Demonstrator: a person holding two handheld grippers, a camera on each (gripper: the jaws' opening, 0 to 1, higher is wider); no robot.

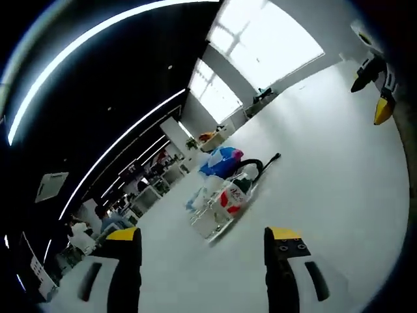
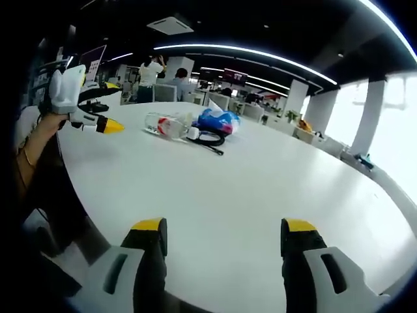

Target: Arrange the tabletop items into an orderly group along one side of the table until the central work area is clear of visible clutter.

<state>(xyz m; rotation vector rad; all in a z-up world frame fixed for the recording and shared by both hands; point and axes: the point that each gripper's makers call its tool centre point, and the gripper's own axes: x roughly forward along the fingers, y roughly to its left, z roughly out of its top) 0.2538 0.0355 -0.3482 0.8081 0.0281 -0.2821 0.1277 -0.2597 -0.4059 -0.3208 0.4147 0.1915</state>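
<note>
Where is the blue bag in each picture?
Left gripper view: the blue bag sits near the middle, at the far end of the pile on the white table.
Right gripper view: the blue bag is up top, a little left of centre, at the pile's right end.
Shared landmark: the black cable lying right beside the bag.

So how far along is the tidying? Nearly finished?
It looks mostly done. The bottle, blue bag and black cable sit bunched together at the far side of the table, whose middle is bare. The left gripper and right gripper are open, holding nothing. Little seems left.
</note>
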